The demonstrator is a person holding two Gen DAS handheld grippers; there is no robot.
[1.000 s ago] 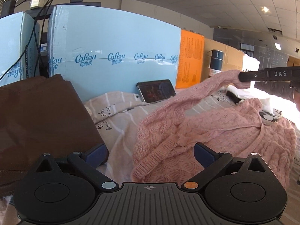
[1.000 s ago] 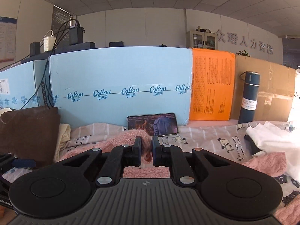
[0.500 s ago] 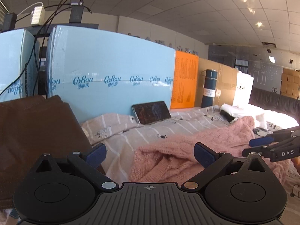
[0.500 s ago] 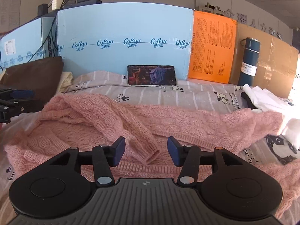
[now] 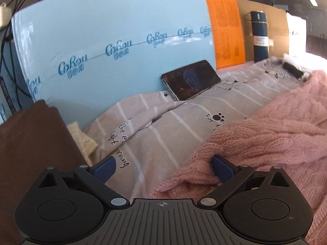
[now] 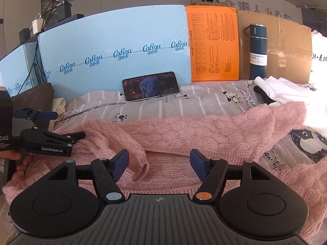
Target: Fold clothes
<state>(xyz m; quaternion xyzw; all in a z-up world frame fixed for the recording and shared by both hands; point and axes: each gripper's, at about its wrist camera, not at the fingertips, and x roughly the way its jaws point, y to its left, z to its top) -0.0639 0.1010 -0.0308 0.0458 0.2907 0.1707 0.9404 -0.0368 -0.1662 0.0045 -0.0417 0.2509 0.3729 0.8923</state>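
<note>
A pink cable-knit sweater [image 6: 204, 130] lies spread on the striped bedsheet [image 6: 155, 108], one sleeve folded across its body with the cuff [image 6: 141, 163] near the front. My right gripper [image 6: 159, 163] is open and empty just above the sweater, the cuff beside its left finger. My left gripper [image 5: 163, 167] is open at the sweater's left edge [image 5: 255, 143]; its right finger touches the knit. The left gripper also shows in the right wrist view [image 6: 67, 126], open, low over the sweater's left side.
A phone [image 6: 150, 85] leans on the light blue box [image 6: 114, 51] at the back. An orange board [image 6: 212, 45], a blue vacuum bottle [image 6: 257, 51] and cardboard stand behind. White clothes [image 6: 286, 89] lie at the right. A brown cushion [image 5: 32, 153] and a cream cloth [image 5: 83, 140] lie at the left.
The right gripper opened, let the sleeve drop onto the sweater's body, and drew back. The left gripper stayed open and moved down to the sweater's left edge.
</note>
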